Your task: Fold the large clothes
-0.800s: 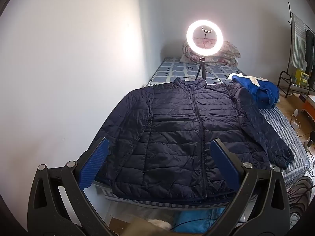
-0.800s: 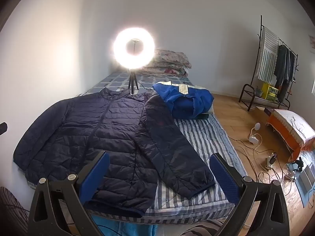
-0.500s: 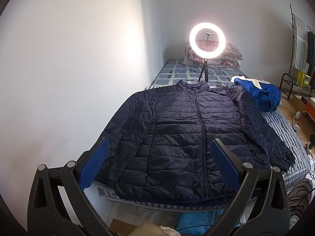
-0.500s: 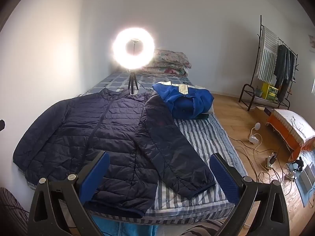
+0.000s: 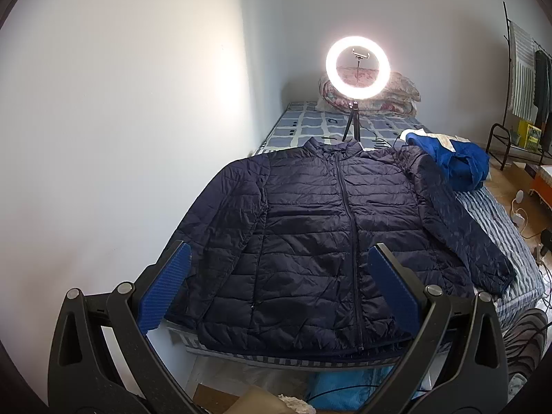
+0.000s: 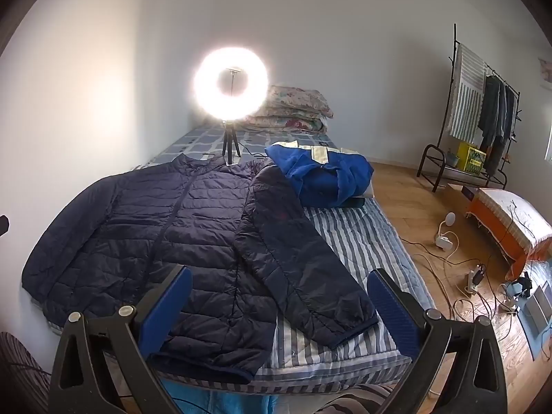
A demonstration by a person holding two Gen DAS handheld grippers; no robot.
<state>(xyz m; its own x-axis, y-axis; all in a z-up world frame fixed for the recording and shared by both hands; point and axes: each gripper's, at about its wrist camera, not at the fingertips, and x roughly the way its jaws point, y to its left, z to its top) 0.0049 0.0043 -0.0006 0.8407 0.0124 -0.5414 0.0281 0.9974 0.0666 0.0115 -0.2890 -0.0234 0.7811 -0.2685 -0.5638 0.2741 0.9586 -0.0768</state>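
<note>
1 navy jacket point(image 5: 327, 241) flat on bed point(image 6: 362, 238); 1 blue garment point(image 6: 324, 172); 2 grippers wide apart.

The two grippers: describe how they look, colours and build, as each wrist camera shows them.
The left gripper and the right gripper look alike. Each has two black plastic arms with triangular cut-outs, joined by linkage bars with round silver pivot bolts. Each of the fingers carries a flat, ribbed blue pad on its inner face. No cables or markings show on either, and no hand or sleeve.

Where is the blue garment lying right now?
The blue garment sits bunched on the striped bed, right of the ring light in both wrist views, next to the upper right sleeve of the spread navy jacket.
</note>
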